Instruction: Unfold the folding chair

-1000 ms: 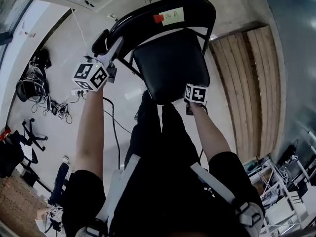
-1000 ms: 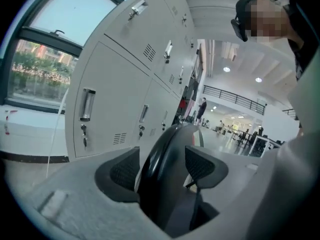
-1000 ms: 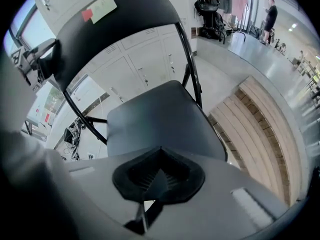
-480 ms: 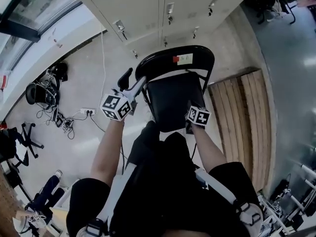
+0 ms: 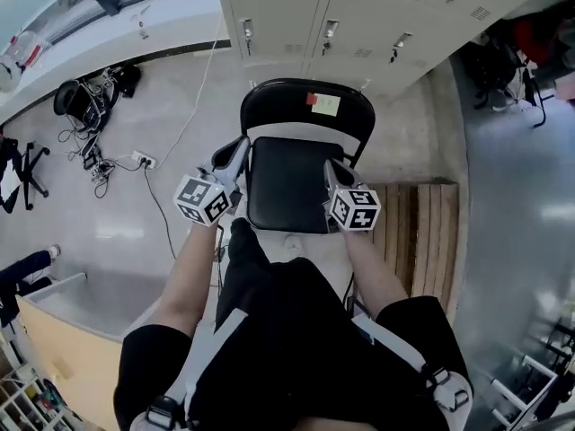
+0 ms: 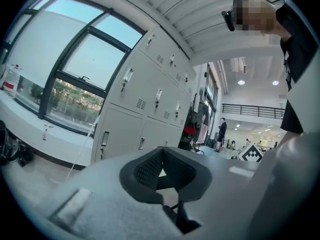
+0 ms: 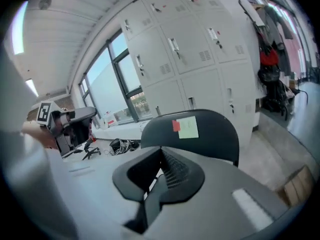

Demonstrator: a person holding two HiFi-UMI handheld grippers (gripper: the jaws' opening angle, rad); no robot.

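The unfolded folding chair (image 5: 289, 182) stood on the floor (image 5: 135, 232) at 12 o'clock, before lockers (image 5: 359, 16). The left tool (image 5: 235, 153), at its seat's 9 o'clock, had just been closing and was together, empty. The right tool (image 5: 332, 172), at 3 o'clock, was together, empty.

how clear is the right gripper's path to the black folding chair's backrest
Probably yes: the right gripper, fingers shut and empty, points at the black folding chair's backrest with only open air between them.

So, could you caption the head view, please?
Unfolded folding chair before lockers; left gripper, just closed empty, and shut right gripper flank it.
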